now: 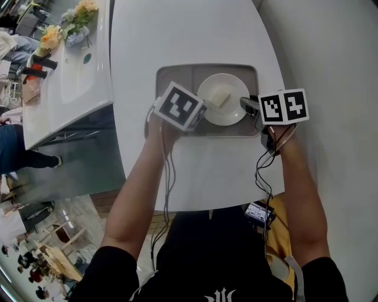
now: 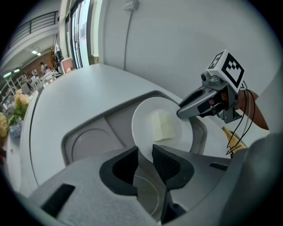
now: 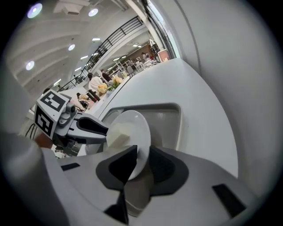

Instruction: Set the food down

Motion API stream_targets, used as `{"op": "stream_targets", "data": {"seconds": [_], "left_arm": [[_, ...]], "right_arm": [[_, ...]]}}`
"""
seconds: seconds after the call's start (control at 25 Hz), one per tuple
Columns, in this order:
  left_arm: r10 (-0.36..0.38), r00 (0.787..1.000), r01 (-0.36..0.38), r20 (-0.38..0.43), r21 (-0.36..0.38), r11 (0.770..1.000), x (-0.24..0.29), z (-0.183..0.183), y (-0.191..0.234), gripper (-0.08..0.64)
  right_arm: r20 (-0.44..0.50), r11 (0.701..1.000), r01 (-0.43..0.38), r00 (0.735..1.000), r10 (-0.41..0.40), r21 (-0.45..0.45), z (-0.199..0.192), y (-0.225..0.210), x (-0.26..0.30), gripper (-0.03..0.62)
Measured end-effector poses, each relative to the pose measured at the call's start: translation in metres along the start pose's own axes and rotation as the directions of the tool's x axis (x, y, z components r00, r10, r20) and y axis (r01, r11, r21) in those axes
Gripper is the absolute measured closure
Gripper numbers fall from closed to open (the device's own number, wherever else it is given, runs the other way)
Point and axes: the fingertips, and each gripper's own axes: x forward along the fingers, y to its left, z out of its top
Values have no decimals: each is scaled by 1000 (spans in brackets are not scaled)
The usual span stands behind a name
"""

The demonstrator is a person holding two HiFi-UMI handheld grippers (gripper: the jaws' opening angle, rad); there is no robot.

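Black ribbed pads of the left gripper [image 2: 143, 152] stand slightly spread, with the near rim of a white plate [image 2: 140, 115] in the gap between them. The gap is wider than the thin rim, so the pads do not pinch it. The right gripper [image 3: 142, 152] is the same. Its two dark pads are parted around the opposite edge of the plate, and a sliver of space shows between the rim and the pad on the right side of that view.

The food [image 2: 165, 127], a pale, cream-coloured block with squared sides, lies on the plate a little off centre. It is beyond the tips of both pairs of jaws and touches neither. In the left gripper view the right gripper's grey finger reaches in over the far rim, close to the block. In the right gripper view the left gripper's dark finger points at the block from the other side.

The plate sits inside a grey tray [image 1: 175, 76] with a raised lip, in its right-hand part as the head view shows it. A shallow round recess [image 2: 92, 142] in the left-hand part is bare. The tray rests on a white table [image 1: 177, 32] with a curved edge, near the person's side of it. Bare forearms hold the two grippers at either side of the plate, with cables trailing back from each. Beyond a gap to the left stands another white counter [image 1: 71, 88] carrying flowers [image 1: 80, 15].
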Motion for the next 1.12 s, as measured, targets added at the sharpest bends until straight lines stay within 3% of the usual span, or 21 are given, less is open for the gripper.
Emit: {"op": "stream_targets", "data": {"seconds": [0.12, 0.2, 0.28, 0.4, 0.52, 0.56, 0.64, 0.76, 0.84, 1.0, 1.08, 1.12], "left_arm": [[67, 997, -69, 25, 100, 993, 2, 2, -5, 471], [137, 989, -145, 57, 191, 971, 3, 3, -6, 471], [185, 978, -201, 93, 230, 952, 1, 3, -4, 471], [209, 963, -238, 170, 174, 955, -11, -1, 6, 471], [219, 935, -256, 279, 103, 961, -38, -7, 15, 471], [206, 921, -244, 330, 78, 967, -52, -9, 13, 472], [149, 872, -181, 466, 25, 983, -86, -11, 1, 483], [22, 755, -16, 655, -16, 1000, -139, -25, -41, 505], [-33, 700, 54, 714, -6, 999, -167, -43, -76, 508], [-96, 671, 109, 736, 31, 994, -196, -92, -139, 508], [-139, 643, 143, 754, 60, 988, -207, -112, -167, 518], [-159, 616, 157, 771, 78, 985, -214, -120, -179, 518]], "right_arm": [[-25, 993, 56, 998, -59, -106, -5, 3, 2, 489], [-29, 985, 77, 996, -82, -151, -9, 4, 3, 472], [-19, 981, 95, 995, -99, -172, -9, 5, 4, 468], [48, 966, 147, 989, -140, -214, -2, 1, -5, 469], [210, 976, 69, 977, -24, -208, 16, 16, -34, 524], [280, 976, 13, 959, 50, -219, 22, 28, -51, 562], [411, 958, -93, 889, 202, -270, 29, 57, -92, 577], [534, 918, -210, 761, 368, -335, 19, 94, -158, 584], [560, 887, -283, 694, 452, -365, 2, 120, -191, 586], [532, 825, -356, 637, 558, -439, -53, 166, -218, 586], [550, 824, -338, 622, 558, -454, -79, 179, -226, 584], [565, 832, -328, 618, 548, -448, -91, 184, -230, 584]]}}
